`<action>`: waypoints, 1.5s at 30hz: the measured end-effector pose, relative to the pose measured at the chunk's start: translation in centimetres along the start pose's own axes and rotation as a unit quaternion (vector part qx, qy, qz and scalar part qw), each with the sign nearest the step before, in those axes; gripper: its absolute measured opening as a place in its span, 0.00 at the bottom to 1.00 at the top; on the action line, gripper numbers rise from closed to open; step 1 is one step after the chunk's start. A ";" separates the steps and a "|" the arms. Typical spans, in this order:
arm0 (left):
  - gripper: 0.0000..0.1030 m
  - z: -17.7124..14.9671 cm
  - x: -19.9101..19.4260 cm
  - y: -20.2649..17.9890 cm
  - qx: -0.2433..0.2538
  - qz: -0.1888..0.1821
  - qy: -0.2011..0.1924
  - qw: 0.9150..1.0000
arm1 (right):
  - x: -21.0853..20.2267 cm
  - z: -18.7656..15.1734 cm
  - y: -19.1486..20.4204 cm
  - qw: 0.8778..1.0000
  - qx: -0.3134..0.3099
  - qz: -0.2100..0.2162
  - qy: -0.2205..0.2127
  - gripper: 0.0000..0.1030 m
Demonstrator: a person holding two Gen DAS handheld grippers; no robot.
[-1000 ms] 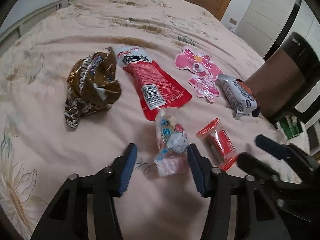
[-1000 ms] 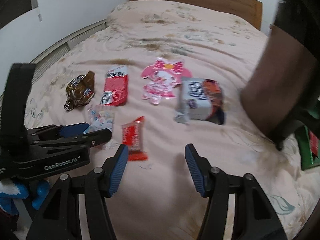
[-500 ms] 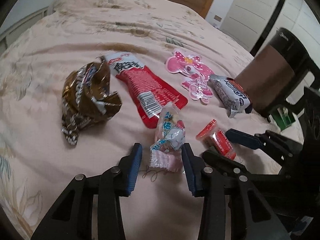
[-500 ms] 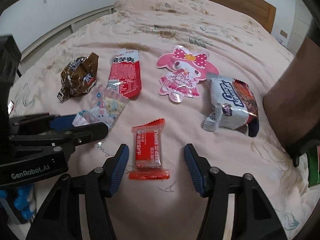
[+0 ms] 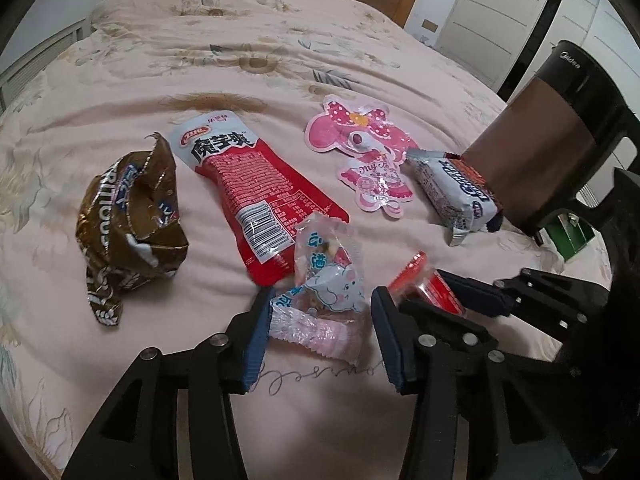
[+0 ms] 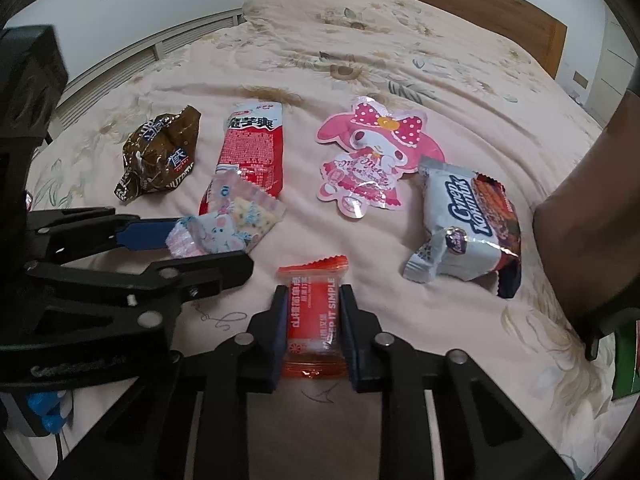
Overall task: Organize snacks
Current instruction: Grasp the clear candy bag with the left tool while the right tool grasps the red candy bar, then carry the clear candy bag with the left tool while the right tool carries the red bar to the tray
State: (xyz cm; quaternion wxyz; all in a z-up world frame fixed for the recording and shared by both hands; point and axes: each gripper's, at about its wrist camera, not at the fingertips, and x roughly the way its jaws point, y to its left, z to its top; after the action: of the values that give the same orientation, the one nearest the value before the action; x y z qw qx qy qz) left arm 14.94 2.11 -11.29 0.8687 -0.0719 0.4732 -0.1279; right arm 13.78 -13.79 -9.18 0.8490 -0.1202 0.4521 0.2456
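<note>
Now the right gripper (image 6: pixel 313 324) clamps the orange candy packet (image 6: pixel 313 320), its long axis pointing along the fingers.

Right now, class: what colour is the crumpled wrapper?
Brown crumpled wrapper; left wrist view shows it best.

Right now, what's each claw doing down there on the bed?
Right gripper just clamped shut on the orange candy. Left gripper straddles the pink mouse packet, one pad touching. Nothing blocking.

My two wrist cameras sat close above the bed (image 5: pixel 168 60), angled down toward its headboard (image 6: pixel 480 0), both sharing the snack spread.
</note>
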 end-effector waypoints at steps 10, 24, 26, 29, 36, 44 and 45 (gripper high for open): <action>0.42 0.6 0.9 0.1 -0.004 0.002 0.001 1.000 | 0.3 -0.3 0.3 1.000 -0.010 -0.011 0.011 0.31; 0.25 0.4 1.0 1.5 -0.016 -0.026 -0.024 0.999 | 1.1 0.3 1.9 0.996 -0.032 -0.068 0.052 0.31; 0.23 0.2 0.8 2.0 -0.025 -0.040 -0.028 0.998 | 1.2 0.4 2.2 0.995 -0.033 -0.078 0.058 0.31; 0.21 -0.1 0.6 2.4 -0.031 -0.056 -0.033 0.997 | 1.2 0.4 2.8 0.992 -0.039 -0.095 0.067 0.31; 0.20 -0.4 0.1 2.5 -0.030 -0.075 -0.041 0.996 | 1.2 0.7 3.5 0.989 -0.047 -0.118 0.081 0.30; 0.19 -0.4 -0.5 2.3 -0.026 -0.081 -0.048 0.995 | 0.8 0.7 4.0 0.986 -0.052 -0.130 0.086 0.30; 0.19 -0.5 -0.6 2.3 -0.024 -0.080 -0.049 0.995 | 0.8 0.8 4.0 0.986 -0.052 -0.131 0.086 0.30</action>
State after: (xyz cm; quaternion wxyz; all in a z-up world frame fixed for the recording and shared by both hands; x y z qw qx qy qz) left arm 14.60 4.42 -11.65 0.8759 -0.1370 0.4253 -0.1820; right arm 12.59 -9.79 -9.32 0.8242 -0.2432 0.4905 0.1447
